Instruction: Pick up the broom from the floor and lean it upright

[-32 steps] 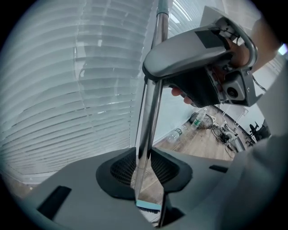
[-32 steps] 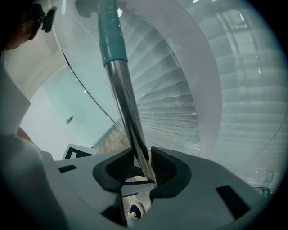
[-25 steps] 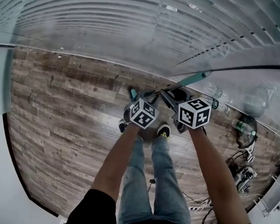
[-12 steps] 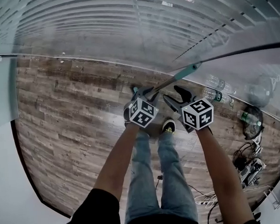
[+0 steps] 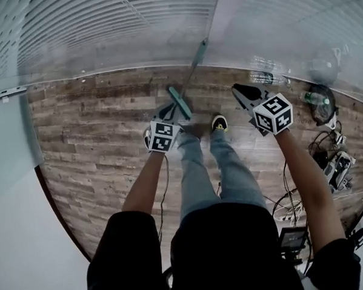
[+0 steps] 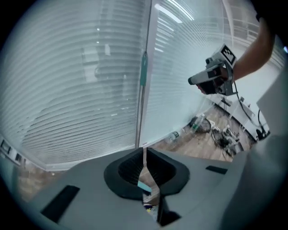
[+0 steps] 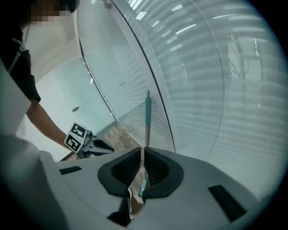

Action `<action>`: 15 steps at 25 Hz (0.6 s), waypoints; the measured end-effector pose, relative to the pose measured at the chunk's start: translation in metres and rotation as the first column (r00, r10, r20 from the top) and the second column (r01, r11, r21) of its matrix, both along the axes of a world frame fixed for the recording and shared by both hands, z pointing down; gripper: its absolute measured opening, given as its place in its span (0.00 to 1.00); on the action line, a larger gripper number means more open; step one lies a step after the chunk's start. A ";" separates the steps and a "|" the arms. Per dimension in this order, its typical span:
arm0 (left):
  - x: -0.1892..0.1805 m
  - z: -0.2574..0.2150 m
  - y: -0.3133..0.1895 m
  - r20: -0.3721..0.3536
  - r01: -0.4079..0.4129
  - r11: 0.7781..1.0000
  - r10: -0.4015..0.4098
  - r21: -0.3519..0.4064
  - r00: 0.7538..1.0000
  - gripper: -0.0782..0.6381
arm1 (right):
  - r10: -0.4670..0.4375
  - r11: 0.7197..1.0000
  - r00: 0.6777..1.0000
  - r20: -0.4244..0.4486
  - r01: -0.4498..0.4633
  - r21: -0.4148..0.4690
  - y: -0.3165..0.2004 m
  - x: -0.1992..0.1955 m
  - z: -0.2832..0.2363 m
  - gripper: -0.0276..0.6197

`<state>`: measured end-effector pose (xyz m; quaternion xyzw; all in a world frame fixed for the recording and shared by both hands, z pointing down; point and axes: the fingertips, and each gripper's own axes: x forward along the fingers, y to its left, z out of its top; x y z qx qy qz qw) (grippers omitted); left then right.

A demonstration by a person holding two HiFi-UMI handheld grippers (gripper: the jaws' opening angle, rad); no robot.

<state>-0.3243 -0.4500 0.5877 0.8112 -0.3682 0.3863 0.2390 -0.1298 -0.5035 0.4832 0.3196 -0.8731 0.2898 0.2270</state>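
Note:
The broom stands upright against the glass wall with blinds; its teal head (image 5: 180,101) rests on the wood floor and the handle (image 5: 197,57) rises along the glass. My left gripper (image 5: 168,113) hovers just near the head, apart from it. My right gripper (image 5: 242,91) is raised off to the right, away from the broom. Both pairs of jaws are closing to a thin slit with nothing between them. In the left gripper view the handle (image 6: 143,76) stands beyond my left gripper (image 6: 144,152). Past my right gripper (image 7: 142,155) the handle (image 7: 147,117) shows too.
Water bottles (image 5: 266,77) lie along the glass at the right, beside a dark round object (image 5: 322,97). Cables and power strips (image 5: 335,163) clutter the floor at the far right. The person's shoes (image 5: 218,122) stand just behind the broom head.
The broom went from slanted in my grippers to upright against the glass, free of both. Both grippers rose and drew apart, and their jaws narrowed.

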 end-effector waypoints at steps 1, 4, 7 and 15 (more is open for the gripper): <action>-0.004 -0.027 0.007 -0.029 0.050 0.999 -0.049 0.008 0.998 0.16 | -0.019 0.999 1.000 0.023 0.018 0.032 0.003 -0.001 -0.030 0.10; -0.005 -0.108 0.014 -0.089 0.106 0.991 -0.099 0.077 0.991 0.14 | -0.083 0.987 0.996 0.041 0.076 0.141 0.011 0.004 -0.108 0.08; 0.008 -0.185 0.011 -0.129 0.096 0.976 -0.071 0.195 0.989 0.14 | -0.074 0.966 0.996 0.039 0.062 0.251 0.010 0.022 -0.191 0.08; 0.081 -0.386 -0.007 -0.328 0.172 0.851 0.001 0.497 0.945 0.14 | 0.129 0.841 0.962 0.242 -0.236 0.488 0.021 0.090 -0.397 0.08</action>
